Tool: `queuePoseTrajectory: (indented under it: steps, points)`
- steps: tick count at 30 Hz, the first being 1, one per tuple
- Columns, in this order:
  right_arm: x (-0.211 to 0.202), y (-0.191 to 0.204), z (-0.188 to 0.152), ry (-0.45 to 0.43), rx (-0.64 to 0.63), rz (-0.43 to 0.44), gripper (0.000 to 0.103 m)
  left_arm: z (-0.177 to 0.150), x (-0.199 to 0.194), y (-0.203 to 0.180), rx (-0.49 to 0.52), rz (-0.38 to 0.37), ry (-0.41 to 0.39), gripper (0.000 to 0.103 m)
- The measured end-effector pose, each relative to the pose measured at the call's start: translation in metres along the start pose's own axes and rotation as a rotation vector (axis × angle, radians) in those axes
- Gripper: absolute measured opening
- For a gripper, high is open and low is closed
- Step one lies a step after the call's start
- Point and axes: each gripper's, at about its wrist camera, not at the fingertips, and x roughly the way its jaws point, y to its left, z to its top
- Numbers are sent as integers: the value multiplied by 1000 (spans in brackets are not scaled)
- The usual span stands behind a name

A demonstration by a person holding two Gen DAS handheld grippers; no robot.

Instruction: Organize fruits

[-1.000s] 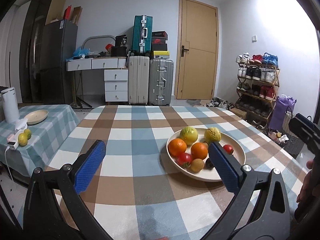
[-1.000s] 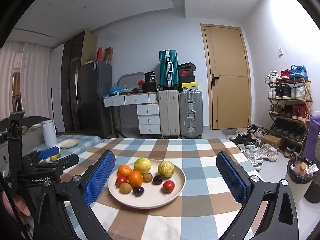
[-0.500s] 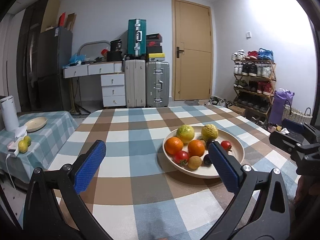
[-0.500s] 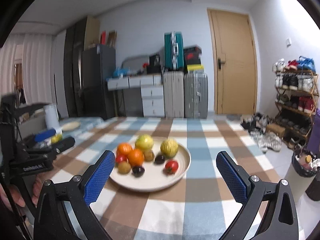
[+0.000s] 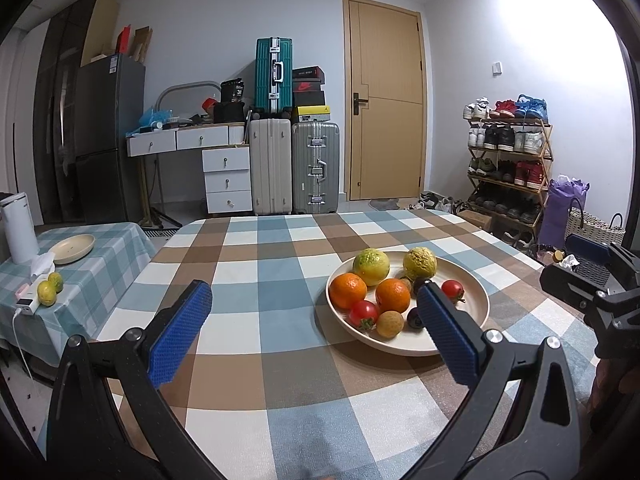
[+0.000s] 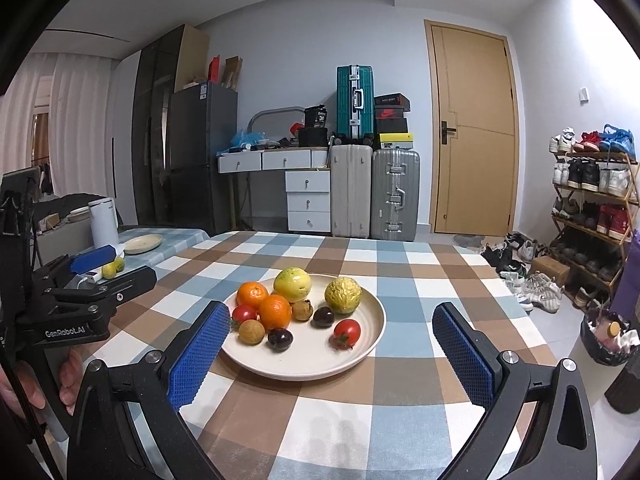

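A cream plate on the checked table holds two oranges, two yellow-green fruits, two tomatoes, two dark plums and small brown fruits. My left gripper is open and empty, above the table left of the plate. My right gripper is open and empty, with the plate just beyond its fingers. Each gripper shows at the edge of the other view.
A side table at left carries an empty cream plate, a white kettle and two lemons. Suitcases, drawers, a fridge and a door stand behind. A shoe rack is at right.
Both grippers have dropped lower and moved a little closer to the plate; both stayed open. The fruit has not moved.
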Motion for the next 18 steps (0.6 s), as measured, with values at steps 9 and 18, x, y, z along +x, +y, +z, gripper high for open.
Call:
queuePoseTrajectory:
  steps: [9,18]
  points:
    - [0,2,0,-1,-2,2,103,0,0,0,0,1,0,102]
    - [0,2,0,0,-2,3,103,0,1,0,0,0,0,103]
